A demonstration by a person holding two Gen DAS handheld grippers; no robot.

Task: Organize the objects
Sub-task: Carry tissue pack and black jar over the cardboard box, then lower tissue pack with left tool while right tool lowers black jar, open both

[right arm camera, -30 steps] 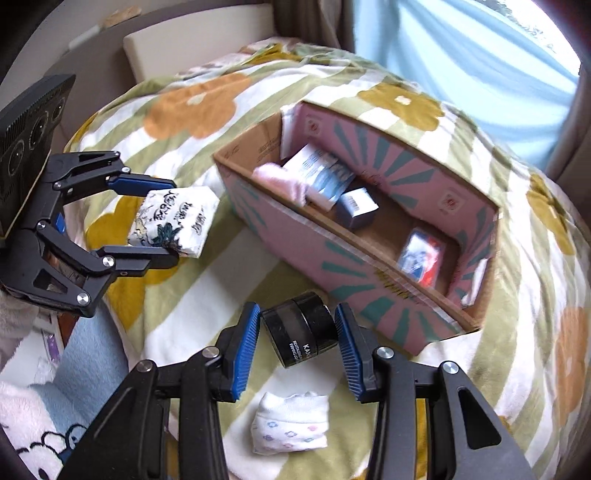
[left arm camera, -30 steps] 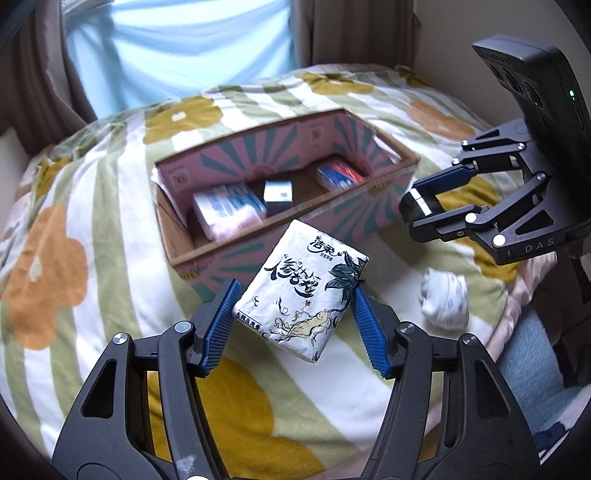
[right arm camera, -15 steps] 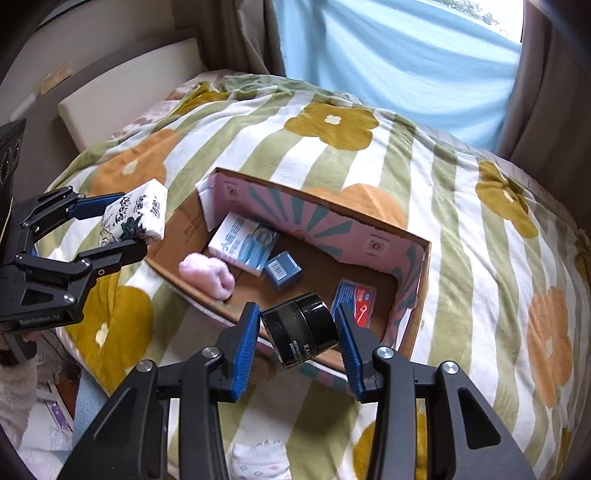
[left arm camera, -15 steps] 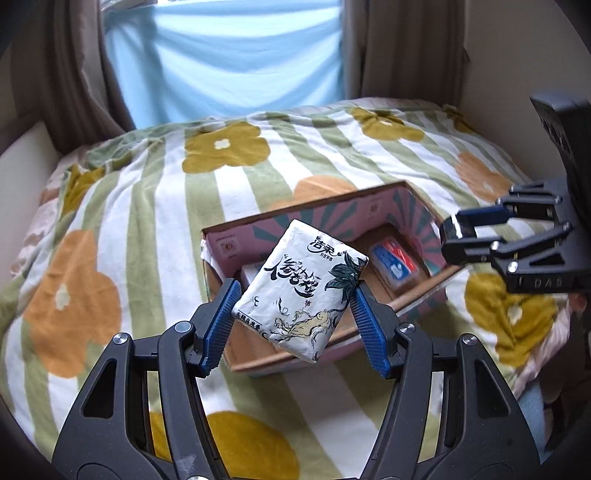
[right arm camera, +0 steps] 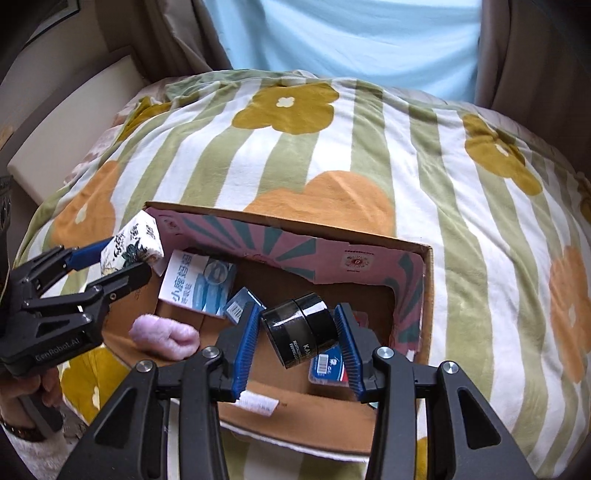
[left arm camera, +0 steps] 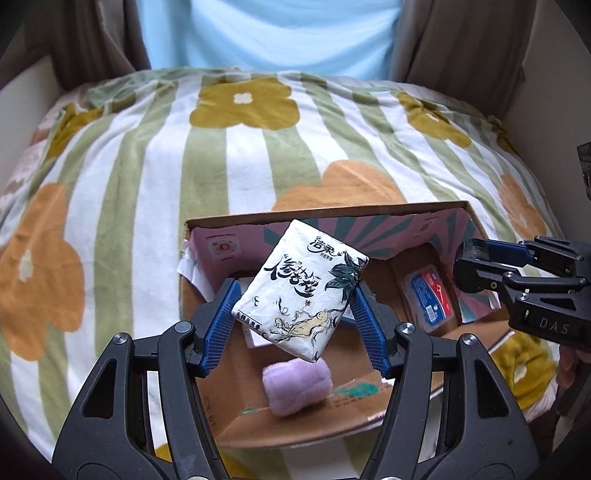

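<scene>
My left gripper [left arm camera: 295, 325] is shut on a white tissue pack [left arm camera: 301, 291] with black script, held above the left end of an open cardboard box [left arm camera: 332, 214]. It also shows at the left of the right wrist view [right arm camera: 122, 254]. My right gripper [right arm camera: 297, 338] is shut on a black jar [right arm camera: 301, 334], held above the right part of the box [right arm camera: 288, 221]; it shows at the right of the left wrist view [left arm camera: 476, 269]. Inside the box lie a pink fluffy roll [right arm camera: 166, 338], a blue-white pack [right arm camera: 197, 282], a small blue box [right arm camera: 240, 304] and a red-blue packet [left arm camera: 428, 297].
The box sits on a bed with a striped, flower-patterned blanket [right arm camera: 332, 147]. Curtains and a bright window [left arm camera: 266, 33] stand behind. A white ledge [right arm camera: 70, 122] runs along the bed's left side. A hand holds the left gripper's handle [right arm camera: 33, 391].
Both grippers have moved forward over the box with their loads; the box now lies directly beneath them. Both grips are unchanged.
</scene>
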